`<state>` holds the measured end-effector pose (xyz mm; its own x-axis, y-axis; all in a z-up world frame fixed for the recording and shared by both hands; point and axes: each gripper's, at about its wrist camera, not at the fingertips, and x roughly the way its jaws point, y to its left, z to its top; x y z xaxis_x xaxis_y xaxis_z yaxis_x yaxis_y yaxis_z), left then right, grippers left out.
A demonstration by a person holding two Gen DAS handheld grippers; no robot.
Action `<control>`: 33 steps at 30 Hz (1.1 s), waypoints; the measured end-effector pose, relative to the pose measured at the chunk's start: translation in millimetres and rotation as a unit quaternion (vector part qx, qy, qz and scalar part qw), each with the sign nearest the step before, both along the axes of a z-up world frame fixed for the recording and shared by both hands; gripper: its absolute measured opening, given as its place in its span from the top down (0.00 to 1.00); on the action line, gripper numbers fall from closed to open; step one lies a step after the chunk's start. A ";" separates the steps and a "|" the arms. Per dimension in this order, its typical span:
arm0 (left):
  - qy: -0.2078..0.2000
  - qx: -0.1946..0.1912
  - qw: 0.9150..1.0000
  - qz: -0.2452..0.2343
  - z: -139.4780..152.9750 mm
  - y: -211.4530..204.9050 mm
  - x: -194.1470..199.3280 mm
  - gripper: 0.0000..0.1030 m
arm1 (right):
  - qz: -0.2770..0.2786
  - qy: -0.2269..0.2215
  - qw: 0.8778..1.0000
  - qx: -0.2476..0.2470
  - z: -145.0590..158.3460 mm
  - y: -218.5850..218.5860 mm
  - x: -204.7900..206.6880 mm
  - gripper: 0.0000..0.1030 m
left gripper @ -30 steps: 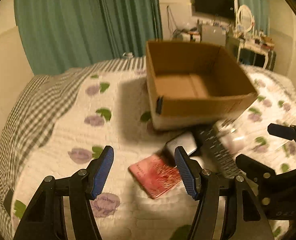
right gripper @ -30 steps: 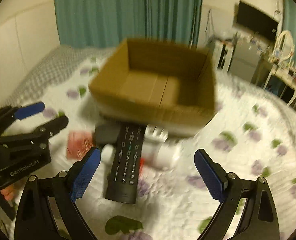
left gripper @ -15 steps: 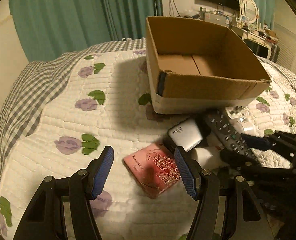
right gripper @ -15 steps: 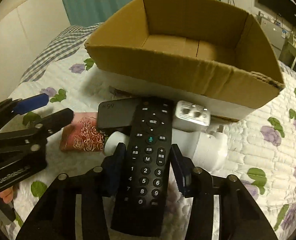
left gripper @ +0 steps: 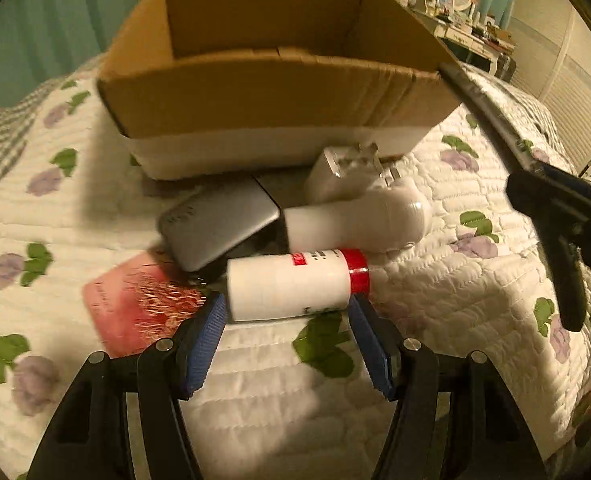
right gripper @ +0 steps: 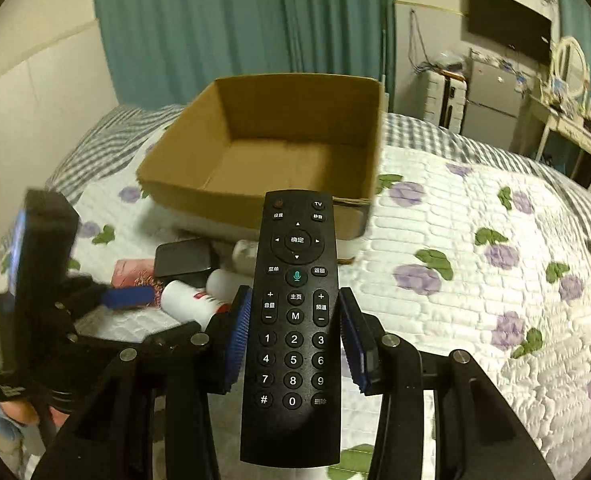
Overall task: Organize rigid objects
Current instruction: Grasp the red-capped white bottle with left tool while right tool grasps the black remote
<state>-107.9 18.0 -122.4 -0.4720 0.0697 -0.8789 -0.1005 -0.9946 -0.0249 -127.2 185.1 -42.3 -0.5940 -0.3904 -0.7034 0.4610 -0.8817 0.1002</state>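
My right gripper [right gripper: 295, 336] is shut on a black remote control [right gripper: 293, 320] and holds it lifted above the bed, pointing at the open cardboard box [right gripper: 279, 148]; the remote also shows in the left wrist view [left gripper: 491, 116]. My left gripper [left gripper: 287, 336] is open, its fingers on either side of a white bottle with a red band [left gripper: 295, 286] lying on the quilt. Beyond the bottle lie a silver power bank [left gripper: 219, 228], a pink card case [left gripper: 135, 304], a white rounded device [left gripper: 359, 220] and a white plug adapter [left gripper: 347, 168], all in front of the box [left gripper: 271, 80].
The flowered quilt [right gripper: 475, 280] covers the bed. Green curtains [right gripper: 235, 28] hang behind. A desk with a mirror [right gripper: 571, 76] and a wall screen [right gripper: 507, 32] stand at the far right. The right gripper's body [left gripper: 563, 232] is at the right edge of the left wrist view.
My right gripper has lifted the remote off the pile. My left gripper has moved right and forward from the pink case to straddle the white bottle.
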 end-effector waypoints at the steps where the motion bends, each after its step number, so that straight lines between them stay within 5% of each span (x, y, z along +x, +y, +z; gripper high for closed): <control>1: -0.005 -0.001 1.000 0.000 -2.7 2.1 -2.3 0.36 | 0.000 -0.002 1.000 -0.004 -1.6 0.8 -2.2 0.59; 20: -0.026 0.004 1.000 0.017 -11.7 33.5 -36.6 0.21 | -0.010 -0.033 0.999 -0.011 -23.4 5.0 -10.8 0.60; 23: -0.072 -0.060 0.996 0.008 -35.0 49.6 -46.4 0.21 | -0.014 -0.040 0.999 -0.009 -27.8 5.8 -13.4 0.60; 33: -0.009 -0.029 0.999 0.010 -13.5 53.4 -29.5 0.25 | -0.017 -0.040 0.999 -0.009 -27.6 8.5 -14.0 0.60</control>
<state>-137.4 71.4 -135.9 -0.4565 0.0085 -0.8897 -0.0798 -0.9963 0.0314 -141.3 193.6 -69.8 -0.5497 -0.3836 -0.7420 0.4198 -0.8949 0.1517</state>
